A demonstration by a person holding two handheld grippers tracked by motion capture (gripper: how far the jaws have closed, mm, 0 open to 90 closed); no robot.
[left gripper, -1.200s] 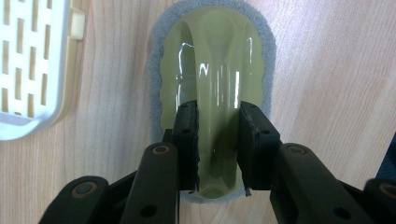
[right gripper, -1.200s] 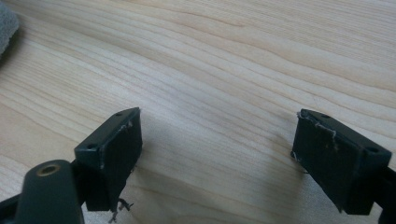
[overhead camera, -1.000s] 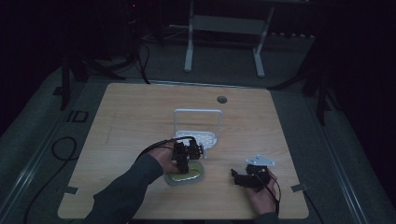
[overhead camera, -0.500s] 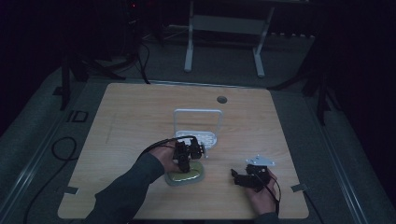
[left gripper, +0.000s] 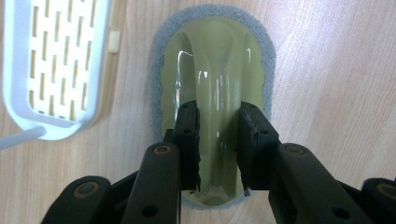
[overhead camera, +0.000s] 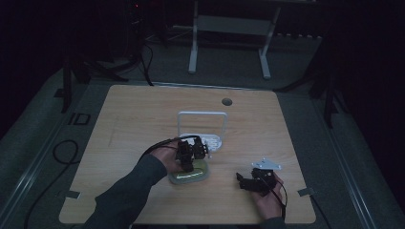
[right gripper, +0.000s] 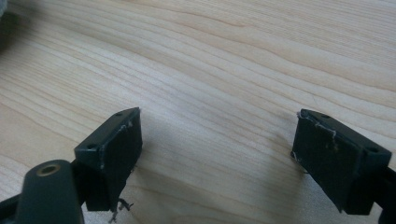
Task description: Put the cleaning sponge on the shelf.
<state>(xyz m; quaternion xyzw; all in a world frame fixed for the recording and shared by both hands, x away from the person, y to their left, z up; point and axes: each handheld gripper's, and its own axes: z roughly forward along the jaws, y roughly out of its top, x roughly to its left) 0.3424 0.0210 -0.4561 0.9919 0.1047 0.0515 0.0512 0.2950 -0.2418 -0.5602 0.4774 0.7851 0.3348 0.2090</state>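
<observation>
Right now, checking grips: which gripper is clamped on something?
The left gripper, jaws closed on the yellow-green sponge handle; the right gripper gapes over bare table.

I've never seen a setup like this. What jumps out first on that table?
The left tongs, near the table's front middle, are clamped on the raised handle of a yellow-green scrubbing sponge with a grey pad. Just behind it stands a white slotted rack with a tall loop handle. The right tongs gape open over bare wood.
</observation>
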